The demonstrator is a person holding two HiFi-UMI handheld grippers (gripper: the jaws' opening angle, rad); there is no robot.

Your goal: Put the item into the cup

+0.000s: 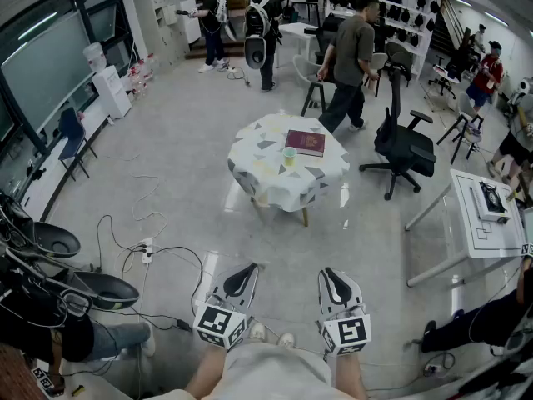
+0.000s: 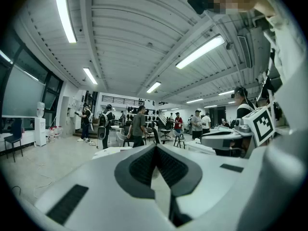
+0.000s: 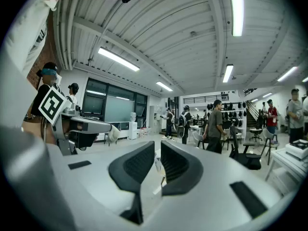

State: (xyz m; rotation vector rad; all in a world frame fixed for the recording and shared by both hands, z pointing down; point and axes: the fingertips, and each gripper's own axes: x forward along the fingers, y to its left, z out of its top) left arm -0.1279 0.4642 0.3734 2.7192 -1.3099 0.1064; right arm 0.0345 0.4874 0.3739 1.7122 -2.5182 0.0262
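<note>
Nearest, low and close to the person's body, the left gripper [image 1: 247, 271] and the right gripper [image 1: 331, 273] sit side by side, both pointing forward across the floor. The left gripper view shows its pads meeting at the tips with nothing between them, so it is closed and empty. The right gripper view shows a narrow slit between its pads, also with nothing in it. Ahead of both is a stretch of bare floor, then the round table [image 1: 250, 182] under a patterned cloth, well apart from either gripper. The cup [image 1: 289, 157], small and pale green, stands upright near the middle of the table. It lies almost straight ahead on the line that runs between the two grippers, so neither is clearly the nearer. Just beyond the cup, and slightly to the right gripper's side, a dark red book [image 1: 305, 142] lies flat with its long axis running across the line of approach; its near edge comes close to the cup, though contact cannot be read at this range. No smaller item shows on the cloth from here, so what is to go into the cup cannot be told. My judgement is that the task has not begun and the first need is to walk forward to the table. If the thing lies by the book, the right gripper would have the slightly shorter reach.
</note>
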